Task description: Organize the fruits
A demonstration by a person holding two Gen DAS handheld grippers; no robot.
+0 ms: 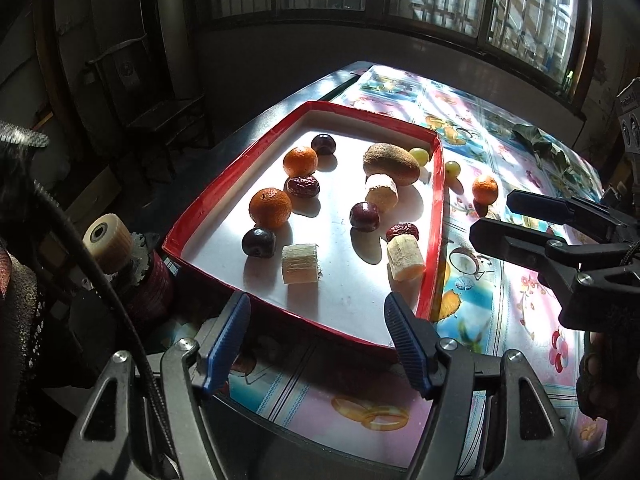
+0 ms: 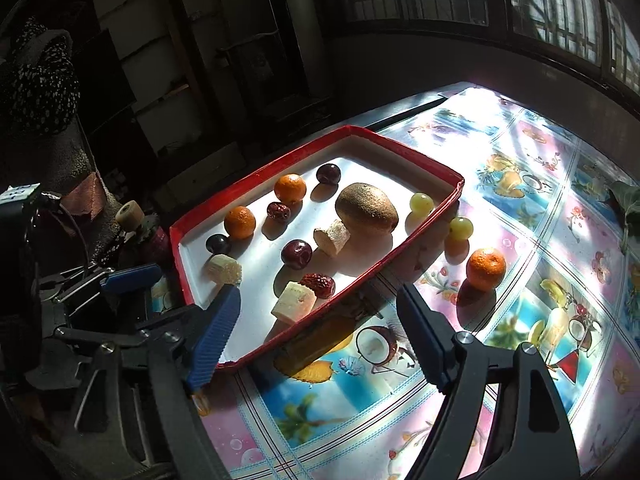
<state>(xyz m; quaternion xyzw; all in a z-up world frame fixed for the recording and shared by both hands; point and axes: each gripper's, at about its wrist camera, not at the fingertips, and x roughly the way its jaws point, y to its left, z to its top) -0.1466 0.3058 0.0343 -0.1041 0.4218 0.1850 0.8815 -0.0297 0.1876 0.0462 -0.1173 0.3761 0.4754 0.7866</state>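
Note:
A red tray [image 1: 236, 172] [image 2: 280, 166] with a white floor holds two oranges [image 1: 270, 207], dark plums [image 1: 364, 216], red dates, a brown kiwi [image 1: 391, 164] [image 2: 366, 208], pale cut pieces [image 1: 300, 263] and a green grape [image 2: 421, 203]. Outside its right wall, an orange [image 1: 485, 189] [image 2: 485, 268] and a green grape [image 1: 452, 168] [image 2: 461, 228] lie on the tablecloth. My left gripper [image 1: 320, 320] hangs open over the tray's near edge with nothing between its blue pads. My right gripper [image 2: 320, 320] [image 1: 516, 216] is open and empty above the tray's near right corner.
A colourful fruit-print tablecloth [image 2: 400, 420] covers the table to the right of the tray. A green leafy thing [image 1: 544, 148] lies at the far right. A spool on a stand [image 1: 108, 240] sits off the table's left edge. A barred window is behind.

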